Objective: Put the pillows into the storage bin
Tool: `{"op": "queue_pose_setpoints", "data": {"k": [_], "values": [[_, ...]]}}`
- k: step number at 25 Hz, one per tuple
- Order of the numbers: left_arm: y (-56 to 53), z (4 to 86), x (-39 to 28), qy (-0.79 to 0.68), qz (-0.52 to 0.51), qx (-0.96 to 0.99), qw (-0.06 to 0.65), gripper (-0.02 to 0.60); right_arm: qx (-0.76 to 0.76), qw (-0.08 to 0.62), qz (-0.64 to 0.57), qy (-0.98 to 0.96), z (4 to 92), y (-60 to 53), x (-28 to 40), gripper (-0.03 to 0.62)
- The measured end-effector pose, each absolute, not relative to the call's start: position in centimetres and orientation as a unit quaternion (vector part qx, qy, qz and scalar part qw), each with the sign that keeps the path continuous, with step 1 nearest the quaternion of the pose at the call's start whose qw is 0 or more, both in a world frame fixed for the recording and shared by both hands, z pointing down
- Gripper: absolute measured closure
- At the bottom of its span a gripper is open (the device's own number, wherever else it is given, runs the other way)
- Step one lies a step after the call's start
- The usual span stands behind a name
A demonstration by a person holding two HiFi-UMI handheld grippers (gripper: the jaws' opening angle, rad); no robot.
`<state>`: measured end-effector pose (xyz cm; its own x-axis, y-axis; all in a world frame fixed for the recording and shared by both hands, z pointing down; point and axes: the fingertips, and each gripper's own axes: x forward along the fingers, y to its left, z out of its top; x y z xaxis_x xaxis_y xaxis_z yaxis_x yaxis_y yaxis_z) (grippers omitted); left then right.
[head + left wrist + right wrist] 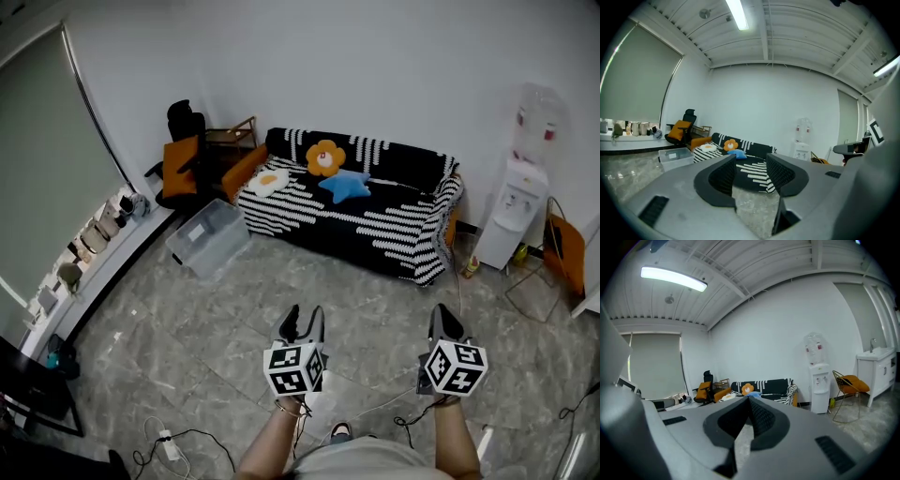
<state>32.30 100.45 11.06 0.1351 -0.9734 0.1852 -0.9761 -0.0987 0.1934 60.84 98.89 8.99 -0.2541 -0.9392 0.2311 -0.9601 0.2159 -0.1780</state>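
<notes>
Grey marble floor (pixel 281 291), striped sofa (pixel 375 230), storage bin (pixel 208 239) beside it.

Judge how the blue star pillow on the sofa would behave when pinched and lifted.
The blue star pillow looks plump and soft, so it is probably light and squashy in a grip. Pinched by one point, the rest would likely droop. Lying flat on the sofa, it seems unlikely to roll.

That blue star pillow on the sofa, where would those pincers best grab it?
Probably by a point of the blue star pillow that sticks out toward the front edge of the sofa, coming from the room side. Its points look narrower than its plump middle, and the flower pillow sits close behind it.
</notes>
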Motion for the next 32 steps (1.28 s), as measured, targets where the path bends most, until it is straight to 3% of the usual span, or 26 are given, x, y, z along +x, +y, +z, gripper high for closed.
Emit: {"op": "queue_pose_setpoints", "data": {"k": [19,32], "values": [[92.2,14.6,24.3,-0.660,0.025,0.734,0.160,0.396,0.631,0.064,0.180,-0.752,13.0,91.1,56.5,0.592],[77.1,16.1,20.0,-0.691,0.029,0.703,0.165,0.396,0.592,0.080,0.183,-0.781,14.1,72.4,51.8,0.592]]}}
